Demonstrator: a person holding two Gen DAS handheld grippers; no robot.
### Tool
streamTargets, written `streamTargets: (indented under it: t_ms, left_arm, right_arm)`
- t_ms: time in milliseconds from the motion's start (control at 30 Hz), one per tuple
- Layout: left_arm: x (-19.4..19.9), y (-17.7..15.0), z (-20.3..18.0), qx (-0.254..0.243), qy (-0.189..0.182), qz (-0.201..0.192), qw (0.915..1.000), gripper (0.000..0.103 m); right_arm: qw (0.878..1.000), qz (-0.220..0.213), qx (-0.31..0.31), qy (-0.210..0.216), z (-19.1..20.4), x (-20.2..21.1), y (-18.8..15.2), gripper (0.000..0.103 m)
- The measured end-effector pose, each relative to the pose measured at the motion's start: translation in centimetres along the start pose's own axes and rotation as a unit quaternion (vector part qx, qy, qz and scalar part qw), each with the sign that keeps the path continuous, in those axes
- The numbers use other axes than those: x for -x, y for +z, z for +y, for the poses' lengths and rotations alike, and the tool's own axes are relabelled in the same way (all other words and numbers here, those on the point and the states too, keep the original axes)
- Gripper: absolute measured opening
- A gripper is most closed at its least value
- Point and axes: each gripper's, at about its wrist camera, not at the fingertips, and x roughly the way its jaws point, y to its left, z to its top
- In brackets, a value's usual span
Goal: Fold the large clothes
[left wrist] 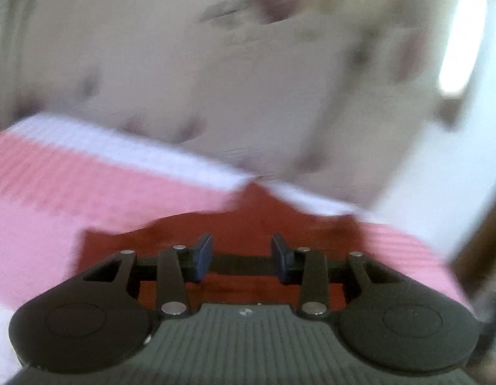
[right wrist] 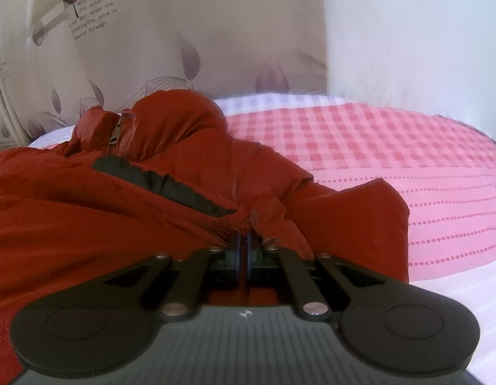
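One red jacket [right wrist: 103,211], one bed with pink checked cover [right wrist: 392,147], two hand-held grippers, one leaf-print headboard [right wrist: 215,32] at far side with printed text at its far left

Right hand-held gripper [right wrist: 243,250]: jaws fully closed, pinching a fold of the red jacket right at the pads; jacket spreads left and far from the tips, bunched mound with open zipper [right wrist: 114,134] and collar at far left, black lining strip [right wrist: 158,183] showing along one edge, a flap lying out to the right on the cover

Left hand-held gripper [left wrist: 242,258]: view heavily motion-blurred; jaws partly open, blue pads [left wrist: 204,256] well apart, nothing pinched between them; red jacket [left wrist: 264,221] lies just under and just beyond the tips, cannot tell if touching; pink cover [left wrist: 87,186] to left and right of it, white band along far edge

Jacket lies on the bed, toward its left part in the right wrist view, not folded flat
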Motion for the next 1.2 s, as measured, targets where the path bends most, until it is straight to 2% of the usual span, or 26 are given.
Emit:
streamTargets:
  t_ms: [67,133,200,233,300,400,500,567,733,900,967,1000,1033,1100,1200]
  left_arm:
    - [0.8,-0.3,-3.8,-0.043,-0.037,-0.012,0.9983,0.039]
    - [-0.1,-1.0,-7.0,-0.067,-0.068,0.014,0.9954,0.039]
    - [-2.5,-2.1,-8.9,-0.077,-0.076,0.053,0.9927,0.039]
    - [-3.6,-2.8,-9.4,-0.086,-0.067,0.068,0.9918,0.039]
    - [-6.0,-4.2,-9.2,-0.087,-0.040,0.091,0.9912,0.039]
    - [-7.6,-5.4,-7.2,-0.054,-0.042,0.104,0.9922,0.038]
    - [-8.7,-5.9,-7.1,-0.059,-0.033,0.121,0.9903,0.039]
    - [-9.2,-6.3,-6.2,-0.038,-0.037,0.128,0.9903,0.039]
    - [-8.9,-7.8,-4.9,-0.020,-0.062,0.115,0.9912,0.039]
    - [-8.6,-8.3,-5.4,-0.035,-0.054,0.105,0.9924,0.038]
    - [-8.6,-8.4,-5.3,-0.033,-0.057,0.102,0.9926,0.038]
    - [-8.6,-8.4,-5.4,-0.033,-0.057,0.102,0.9927,0.038]
    - [-8.6,-8.4,-5.4,-0.033,-0.056,0.101,0.9928,0.038]
    - [-8.6,-8.5,-5.4,-0.034,-0.056,0.099,0.9929,0.038]
    - [-8.5,-8.5,-5.2,-0.031,-0.060,0.096,0.9931,0.038]
  right_arm:
    - [1.000,-0.001,-0.003,0.001,0.0,0.1,0.0,0.001]
    - [1.000,-0.003,-0.003,0.001,0.0,0.2,-0.1,0.001]
    - [1.000,-0.005,-0.006,0.003,-0.1,0.2,-0.2,0.001]
    - [1.000,-0.006,-0.007,0.004,-0.1,0.3,-0.2,0.001]
    - [1.000,-0.007,-0.012,0.007,-0.2,0.3,-0.2,0.001]
    - [1.000,-0.009,-0.020,0.014,-0.5,0.5,-0.3,0.001]
    - [0.999,-0.010,-0.037,0.027,-1.1,0.5,-0.3,0.001]
    - [0.999,-0.010,-0.041,0.029,-1.2,0.5,-0.3,0.001]
    - [0.999,-0.010,-0.042,0.028,-1.2,0.5,-0.3,0.001]
    - [0.998,0.000,-0.059,0.023,-1.5,1.1,0.6,0.001]
    - [0.998,-0.032,-0.047,-0.005,-0.3,3.4,1.5,0.008]
    - [0.998,-0.059,-0.025,0.004,0.7,4.8,1.8,0.008]
    - [0.997,-0.071,-0.009,0.034,2.0,5.9,2.4,0.008]
    - [0.994,-0.072,0.026,0.077,4.9,6.8,3.2,0.008]
    - [0.989,-0.051,0.084,0.110,9.0,5.7,3.8,0.008]
